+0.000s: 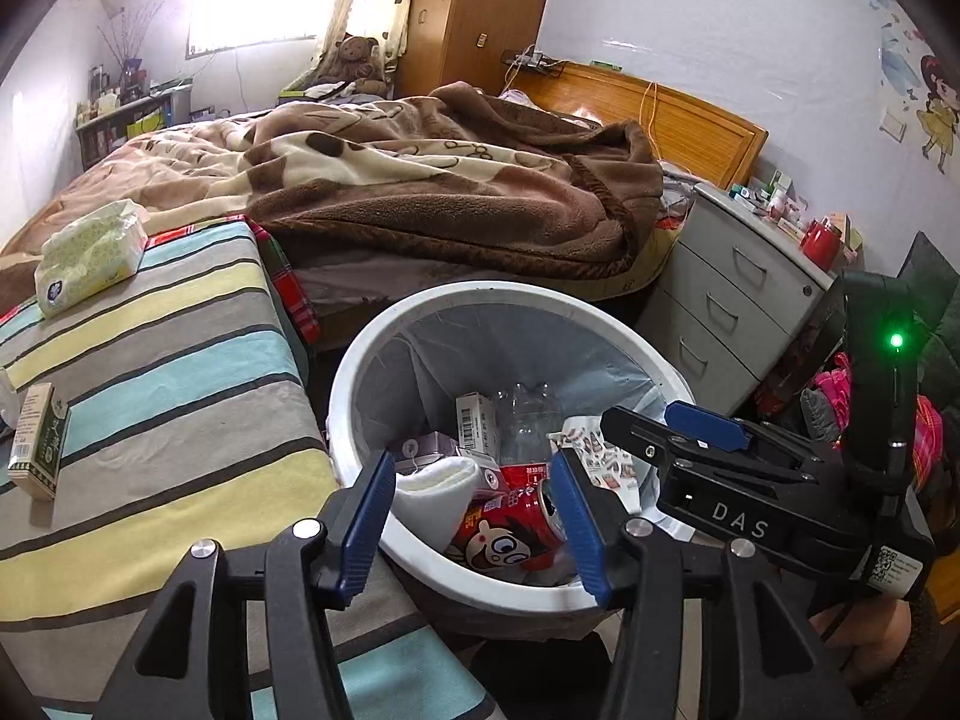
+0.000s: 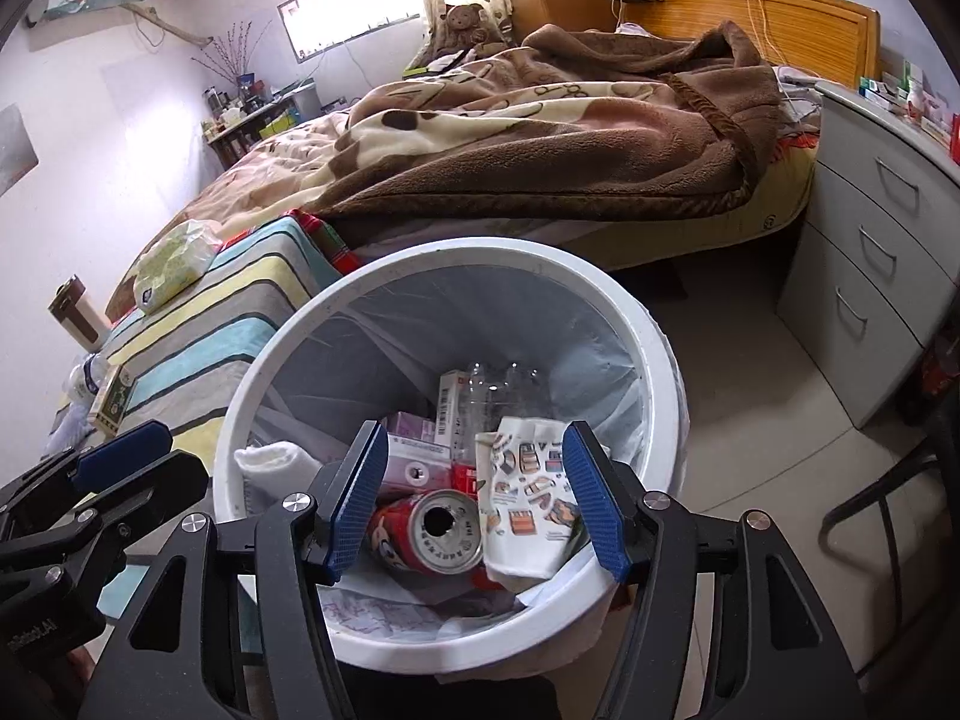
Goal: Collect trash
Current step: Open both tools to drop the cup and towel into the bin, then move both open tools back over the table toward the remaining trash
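Now, from left to right, your left gripper (image 1: 474, 516) and right gripper (image 2: 477, 501) both hang with fingers apart and empty over the white bin (image 2: 420, 264), the red can (image 2: 429, 531) lying below them inside.

White trash bin (image 2: 654, 372) with grey-blue liner (image 2: 372, 354). Red drink can (image 2: 429, 531), cartoon face print. White paper cup (image 2: 528, 510), small printed pictures. White sock (image 1: 435, 495). Cloth (image 1: 162, 372) striped grey, teal, pale yellow, dark lines between. Blanket (image 1: 456, 180) brown and cream. Green-patterned tissue pack (image 1: 90, 255). Gripper pads (image 2: 360, 501) blue.
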`<state>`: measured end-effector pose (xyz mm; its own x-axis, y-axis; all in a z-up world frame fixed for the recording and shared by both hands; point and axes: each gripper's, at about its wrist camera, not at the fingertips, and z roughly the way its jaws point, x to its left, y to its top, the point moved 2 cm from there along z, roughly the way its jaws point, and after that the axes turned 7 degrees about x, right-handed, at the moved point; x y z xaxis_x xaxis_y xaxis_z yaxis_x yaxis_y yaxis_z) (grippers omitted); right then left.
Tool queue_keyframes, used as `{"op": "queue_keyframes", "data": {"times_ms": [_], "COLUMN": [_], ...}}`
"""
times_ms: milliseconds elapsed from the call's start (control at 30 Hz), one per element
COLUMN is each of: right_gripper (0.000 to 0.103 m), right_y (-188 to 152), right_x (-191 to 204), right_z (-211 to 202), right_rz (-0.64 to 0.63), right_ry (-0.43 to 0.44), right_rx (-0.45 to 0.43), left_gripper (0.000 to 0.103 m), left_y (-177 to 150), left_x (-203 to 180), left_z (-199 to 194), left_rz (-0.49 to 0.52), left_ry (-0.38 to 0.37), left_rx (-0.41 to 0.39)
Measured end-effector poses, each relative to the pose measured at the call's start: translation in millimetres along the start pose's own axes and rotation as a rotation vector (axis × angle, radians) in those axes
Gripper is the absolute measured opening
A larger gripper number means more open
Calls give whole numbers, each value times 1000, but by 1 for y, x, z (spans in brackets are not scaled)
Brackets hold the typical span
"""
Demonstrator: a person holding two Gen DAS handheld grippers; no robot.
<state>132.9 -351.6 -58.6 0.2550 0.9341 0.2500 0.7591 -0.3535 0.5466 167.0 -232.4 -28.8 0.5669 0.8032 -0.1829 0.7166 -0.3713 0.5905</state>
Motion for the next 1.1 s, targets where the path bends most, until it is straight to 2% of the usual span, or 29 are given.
{"op": "queue_keyframes", "data": {"times_ms": [100, 167, 1033, 1100], "right_gripper": [64, 69, 69, 69], "right_y": [0, 0, -11, -13], "right_x": [2, 3, 71, 81], "right_z": [-4, -6, -25, -25], "right_rz": [5, 11, -65, -82], "right_ry": [3, 9, 101, 108], "right_rx": [-13, -20, -79, -84], "left_gripper": [55, 56, 56, 56], "left_y": [-1, -3, -34, -38], "left_x": [2, 3, 66, 75], "left_z": [-5, -9, -77, -81], "left_rz": [-1, -4, -78, -90], "left_ry": [7, 6, 85, 113], "left_rx": [-8, -13, -111, -112]}}
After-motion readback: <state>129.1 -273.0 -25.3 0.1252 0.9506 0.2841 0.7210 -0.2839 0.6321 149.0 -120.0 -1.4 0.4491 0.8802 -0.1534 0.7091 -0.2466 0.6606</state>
